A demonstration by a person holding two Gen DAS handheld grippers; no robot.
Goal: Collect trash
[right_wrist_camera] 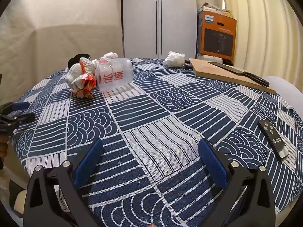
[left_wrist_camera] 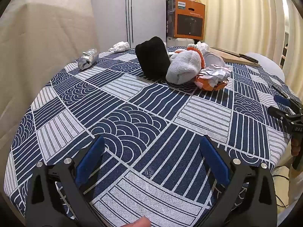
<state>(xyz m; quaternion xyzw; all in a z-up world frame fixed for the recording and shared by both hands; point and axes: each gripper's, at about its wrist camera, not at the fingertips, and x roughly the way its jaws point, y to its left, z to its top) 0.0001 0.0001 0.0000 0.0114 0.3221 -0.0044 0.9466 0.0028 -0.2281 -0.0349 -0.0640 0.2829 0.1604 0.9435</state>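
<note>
left gripper [left_wrist_camera: 151,158]: nearest the lens in the left wrist view, jaws spread wide, nothing between them, hanging over the near edge of the worktop.
right gripper [right_wrist_camera: 150,158]: same in the right wrist view, released and empty, over bare cloth near the front edge.
worktop [right_wrist_camera: 170,113]: round, covered by a blue-and-white patterned cloth. No bin or bag for the trash shows in either view.
cutting board [right_wrist_camera: 227,71]: far right, with a knife [right_wrist_camera: 240,71] lying on it. Not trash, in my judgement.
black cloth item [left_wrist_camera: 152,56]: far centre, just behind the trash pile. I cannot tell what it is.
plastic jar [right_wrist_camera: 114,73]: clear, red lettering, lying on its side at far left in the right wrist view. Long axis runs roughly left to right, mouth end toward the pile, base pointing right.
knit glove [left_wrist_camera: 183,67]: white with orange cuff, touching the jar. May not be trash.
crumpled wrapper [right_wrist_camera: 84,86]: orange and white, against the near side of the glove.
tissue wads [right_wrist_camera: 174,59]: one beside the board, others at the far edge.
foil ball [left_wrist_camera: 88,58]: far left, well apart from the pile.
remote [right_wrist_camera: 273,139]: near right, leave it.
progress: judged zero, every piece of trash sits on the worktop and nothing is gripped.
</note>
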